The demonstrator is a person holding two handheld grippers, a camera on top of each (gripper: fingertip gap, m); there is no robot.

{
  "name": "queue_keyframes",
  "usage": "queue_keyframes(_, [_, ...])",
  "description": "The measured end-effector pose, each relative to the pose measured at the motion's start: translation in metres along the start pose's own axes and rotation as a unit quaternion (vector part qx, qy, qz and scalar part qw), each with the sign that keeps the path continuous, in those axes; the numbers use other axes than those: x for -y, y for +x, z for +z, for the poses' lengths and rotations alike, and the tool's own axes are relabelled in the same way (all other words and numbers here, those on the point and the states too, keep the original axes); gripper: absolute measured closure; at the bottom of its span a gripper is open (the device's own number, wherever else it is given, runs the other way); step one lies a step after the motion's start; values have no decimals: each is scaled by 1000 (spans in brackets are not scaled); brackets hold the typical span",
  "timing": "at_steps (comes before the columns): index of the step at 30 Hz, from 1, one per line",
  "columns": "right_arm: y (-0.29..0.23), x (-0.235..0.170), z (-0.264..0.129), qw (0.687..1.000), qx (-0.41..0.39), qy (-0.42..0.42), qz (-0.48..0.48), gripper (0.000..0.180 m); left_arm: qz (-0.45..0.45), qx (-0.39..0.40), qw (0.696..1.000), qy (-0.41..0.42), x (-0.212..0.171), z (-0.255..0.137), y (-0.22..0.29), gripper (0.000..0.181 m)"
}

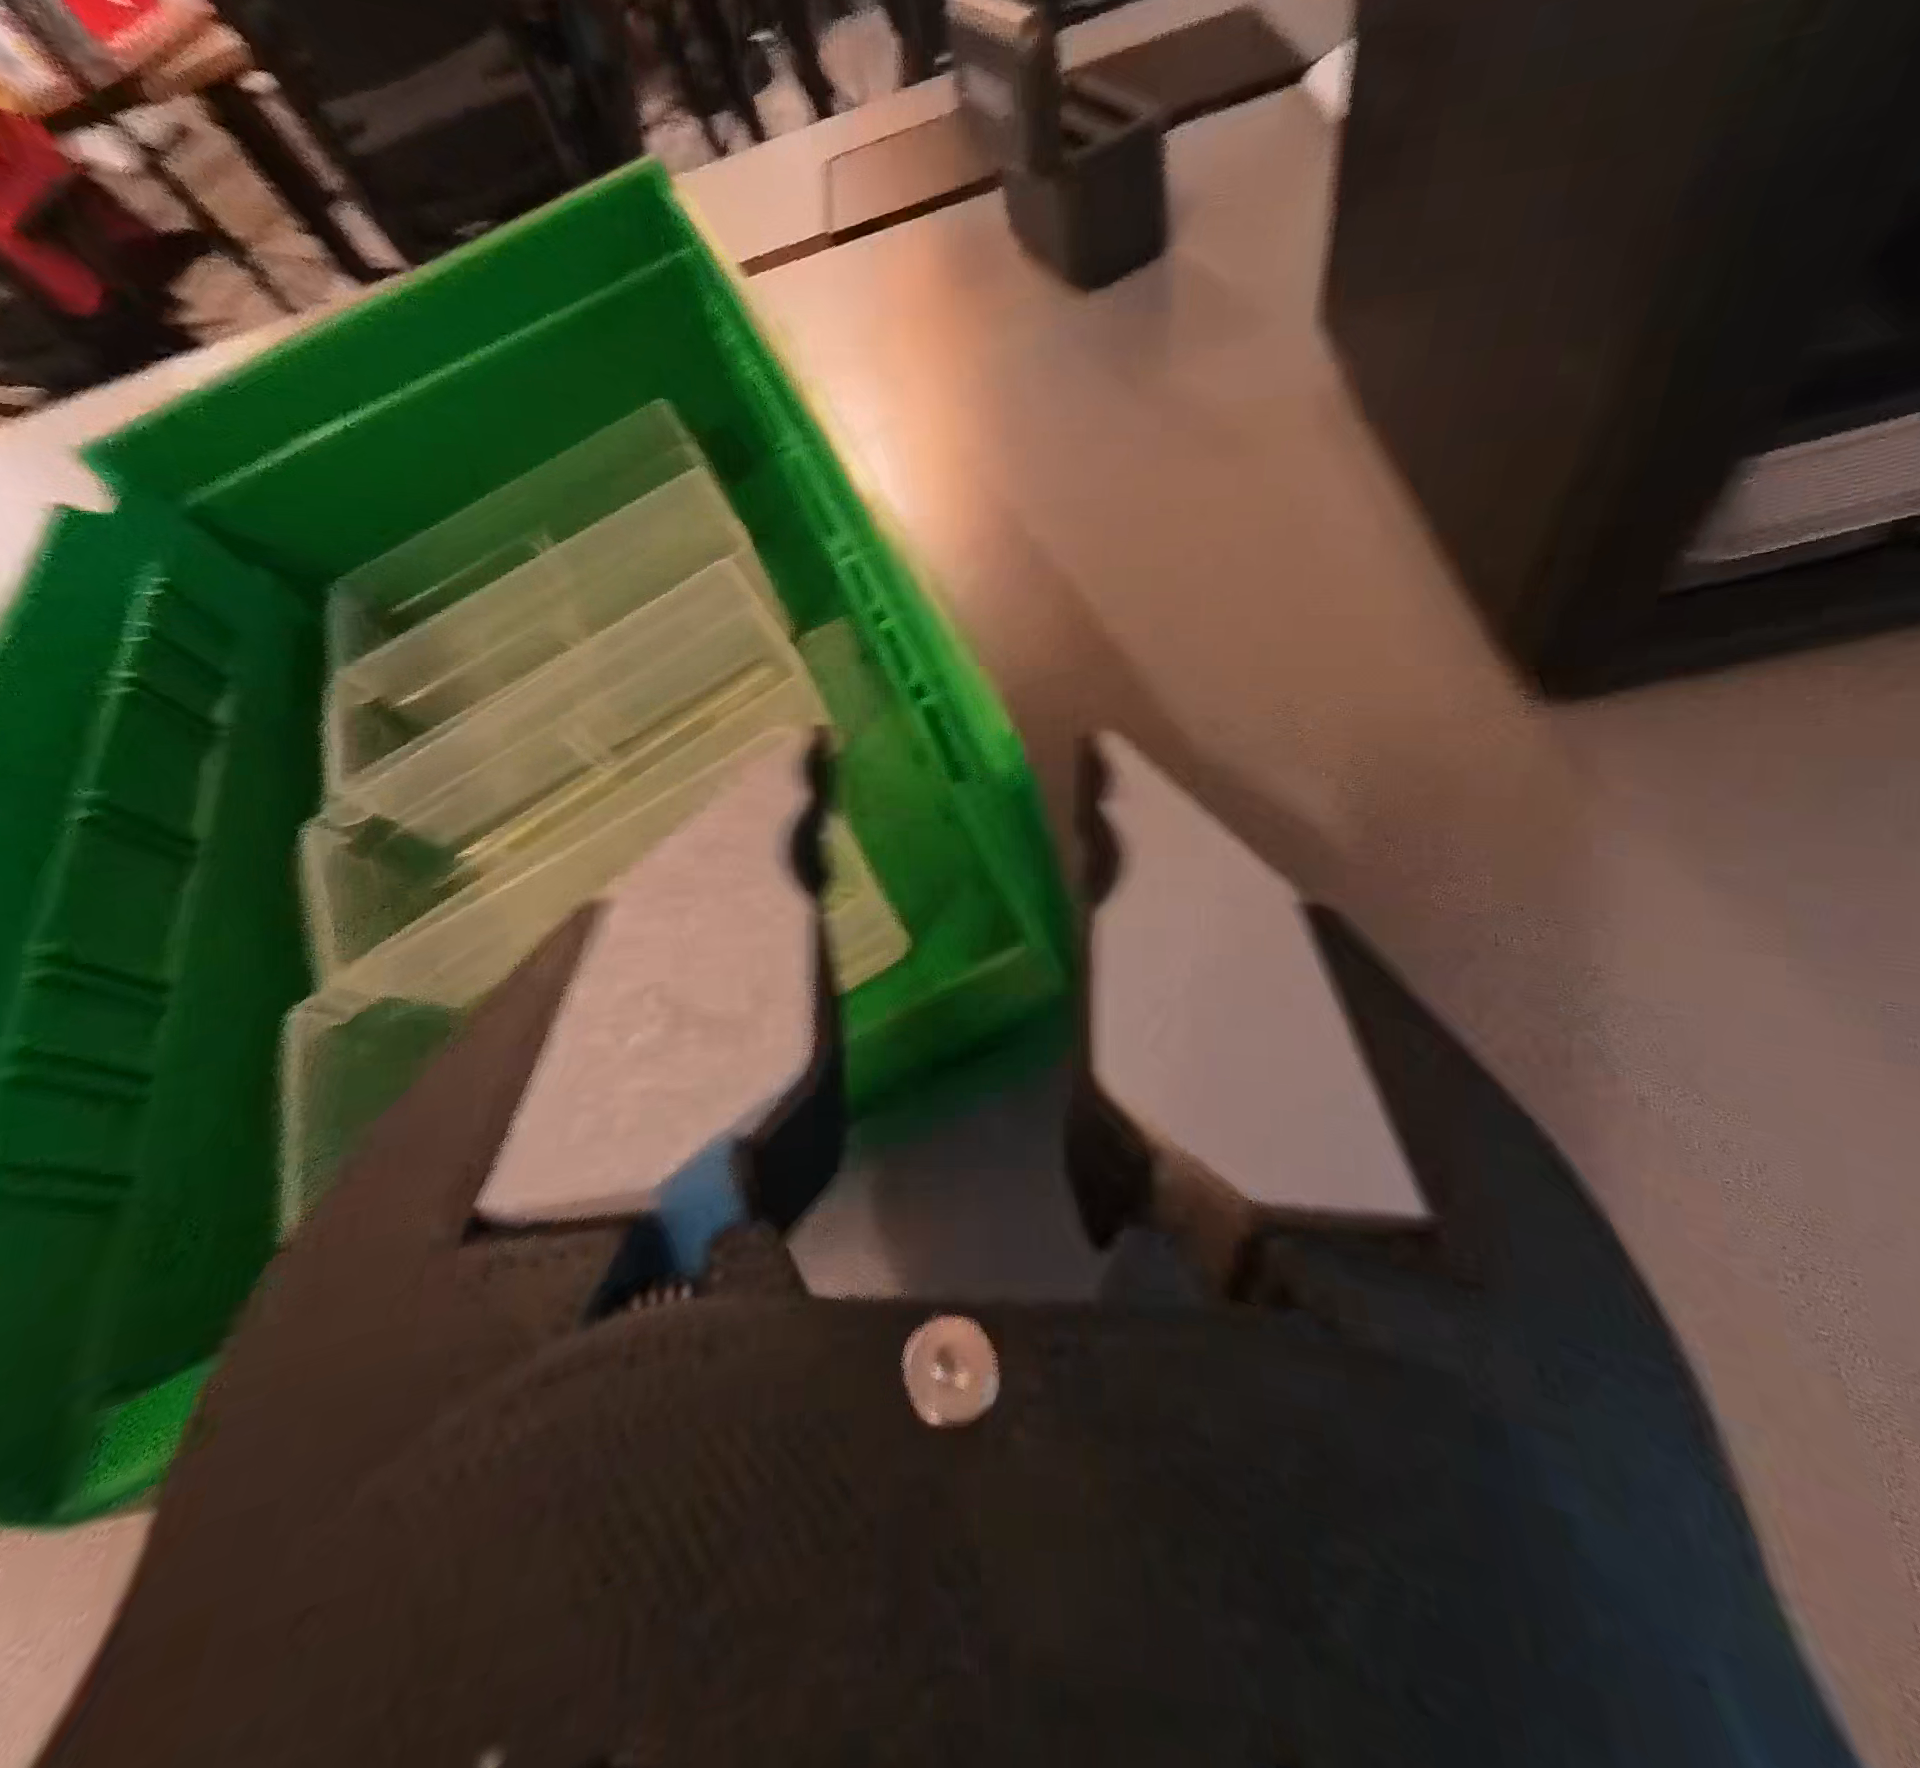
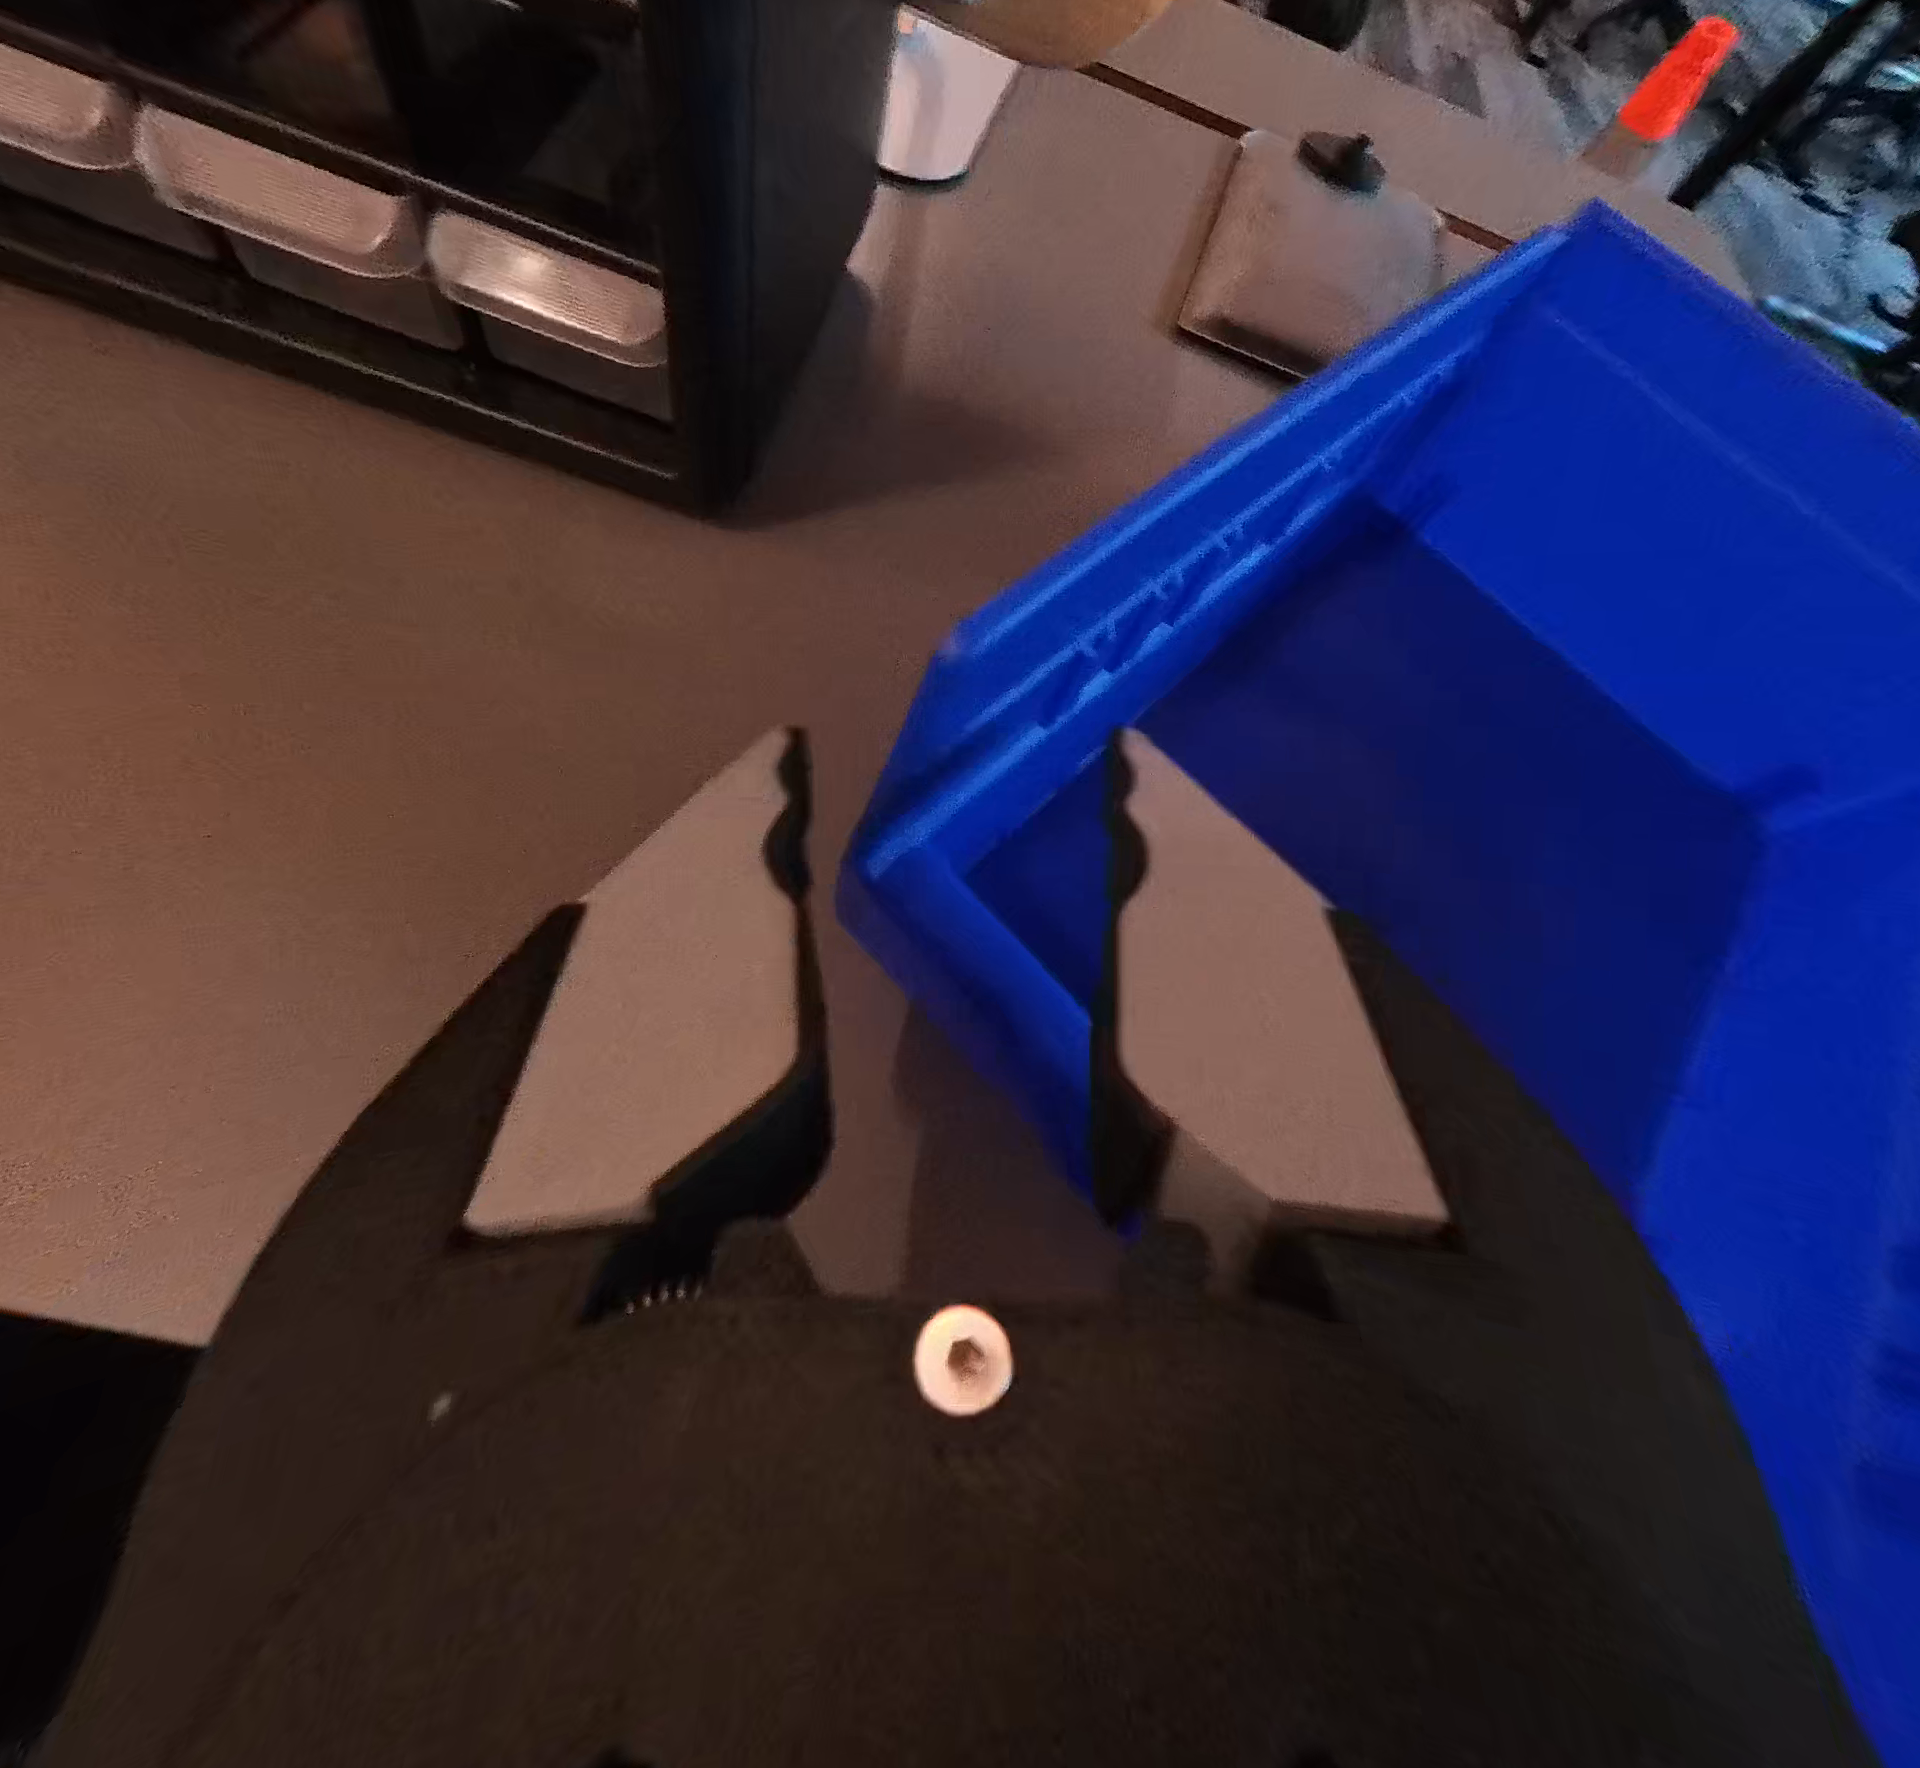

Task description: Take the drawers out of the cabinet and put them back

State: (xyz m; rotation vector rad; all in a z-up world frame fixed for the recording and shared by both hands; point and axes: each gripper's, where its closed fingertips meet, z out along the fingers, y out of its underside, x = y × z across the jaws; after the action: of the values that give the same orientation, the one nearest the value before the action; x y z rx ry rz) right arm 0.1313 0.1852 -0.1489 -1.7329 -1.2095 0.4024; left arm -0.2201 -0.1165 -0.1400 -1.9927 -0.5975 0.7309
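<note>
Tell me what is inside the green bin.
The green bin holds several clear drawers lying side by side; they look empty, though blur hides detail. The left tool covers the bin's near corner.

A bright green bin [image 1: 914, 783] is seen, with pale, translucent yellowish drawers [image 1: 540, 658] inside it. A saturated blue bin [image 2: 1558, 783] is noted. The cabinet [image 2: 748, 160] beside the blue bin is black, its drawers [image 2: 551, 295] clear-grey. The worktop [image 2: 312, 627] is matt beige-grey. Both claws [image 1: 951, 783] [image 2: 956, 783] are black.
</note>
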Motion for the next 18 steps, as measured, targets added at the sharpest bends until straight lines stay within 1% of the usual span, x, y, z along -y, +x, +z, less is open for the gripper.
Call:
queue_keyframes(1, [-3,0,2,1000,16,5,-10,144,24,-12,1000,1,-2,2,3,150])
queue_keyframes(2, [-3,-1,1,999,27,5,-28,148,33,-14,999,6,-3,2,5,158])
queue_keyframes(4, [-7,-7,-5,995,72,-6,-69,148,63,-3,998,13,-6,-3,-1,162])
queue_keyframes(7, [-6,-23,-29,982,148,-29,-118,148,76,22,997,22,-17,-17,-19,173])
queue_keyframes(8, [-4,-30,-36,978,167,-38,-122,151,66,28,997,29,-21,-22,-27,176])
queue_keyframes(10, [5,-40,-46,974,188,-56,-109,156,20,4,999,37,-27,-30,-36,179])
queue_keyframes(12, [15,-47,-50,974,187,-66,-106,158,-36,-14,999,30,-31,-34,-44,180])
queue_keyframes(13, [18,-48,-50,975,182,-65,-113,159,-46,-13,998,28,-32,-34,-46,180])
queue_keyframes(16, [25,-46,-43,977,150,-59,-141,163,-39,19,999,26,-31,-31,-45,179])
queue_keyframes(18, [29,-41,-35,980,129,-46,-143,164,-58,22,998,25,-28,-29,-38,179])
